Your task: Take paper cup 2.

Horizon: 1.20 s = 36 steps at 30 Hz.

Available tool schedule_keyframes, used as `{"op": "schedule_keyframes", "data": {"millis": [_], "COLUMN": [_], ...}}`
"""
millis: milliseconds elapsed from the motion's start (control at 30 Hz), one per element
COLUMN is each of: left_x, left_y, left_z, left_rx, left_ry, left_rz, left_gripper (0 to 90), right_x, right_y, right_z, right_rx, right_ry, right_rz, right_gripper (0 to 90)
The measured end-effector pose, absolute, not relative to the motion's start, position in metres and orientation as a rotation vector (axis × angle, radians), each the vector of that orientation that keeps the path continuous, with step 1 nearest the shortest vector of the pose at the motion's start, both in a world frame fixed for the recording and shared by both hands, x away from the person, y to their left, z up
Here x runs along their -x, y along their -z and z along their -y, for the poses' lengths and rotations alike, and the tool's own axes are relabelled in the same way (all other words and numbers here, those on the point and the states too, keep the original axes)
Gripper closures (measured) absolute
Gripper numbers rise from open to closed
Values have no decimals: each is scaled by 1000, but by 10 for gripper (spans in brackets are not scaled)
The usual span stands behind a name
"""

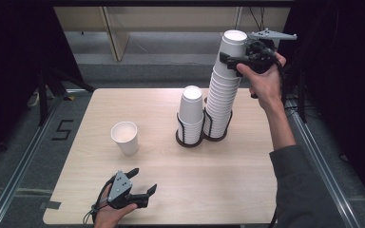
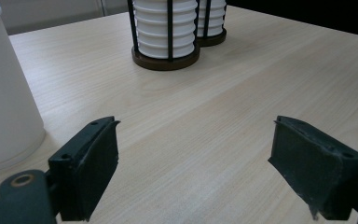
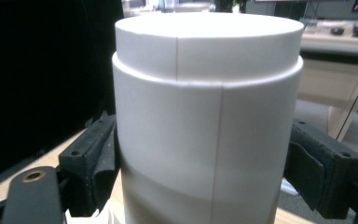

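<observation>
The table (image 1: pixel 171 171) is pale wood grain and stands on a grey floor (image 1: pixel 24 142) marked "5" (image 1: pixel 62 129), with dark surroundings. The right gripper (image 1: pixel 230 61) is clamped on the top cup (image 1: pixel 232 45) of the tall stack (image 1: pixel 223 95), which stands in a black holder (image 1: pixel 204 135). The left gripper (image 1: pixel 142 183) rests apart, near a single cup (image 1: pixel 125 137).

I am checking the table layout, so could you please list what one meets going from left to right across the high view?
Left gripper → single upright cup → short cup stack → tall cup stack → right gripper, its jaws around the tall stack's top.
</observation>
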State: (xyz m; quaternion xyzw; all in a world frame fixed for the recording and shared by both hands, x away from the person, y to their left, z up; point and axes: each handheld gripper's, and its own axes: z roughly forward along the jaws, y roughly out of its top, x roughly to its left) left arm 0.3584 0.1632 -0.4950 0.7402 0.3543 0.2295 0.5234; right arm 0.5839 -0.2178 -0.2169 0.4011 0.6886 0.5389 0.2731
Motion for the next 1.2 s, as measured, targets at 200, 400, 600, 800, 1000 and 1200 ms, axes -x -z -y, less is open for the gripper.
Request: {"op": "schedule_keyframes", "data": {"millis": [200, 400, 600, 800, 1000, 1200], "left_x": [-358, -358, -357, -357, -357, -359], "left_y": [495, 496, 496, 497, 497, 498], "left_z": [-162, -162, -160, -159, -159, -158], "left_rx": [-1784, -1789, -1828, -1834, -1835, -1832], "left_ry": [-550, -544, -538, -539, -541, -539], "left_rz": [-847, -840, -830, -824, -827, -820], "left_gripper": [144, 144, 144, 144, 144, 144], "right_x": [-580, -574, -562, -543, -522, -502], "right_y": [199, 179, 160, 147, 149, 158], "right_z": [222, 222, 231, 251, 266, 274], "right_rx": [-1077, -1050, -1017, -985, -971, -959], "right_ry": [-1494, -1526, -1581, -1595, -1581, -1574], "right_rz": [-1793, -1725, -1679, -1639, -1642, -1670], "right_gripper": [191, 193, 194, 195, 196, 196]}}
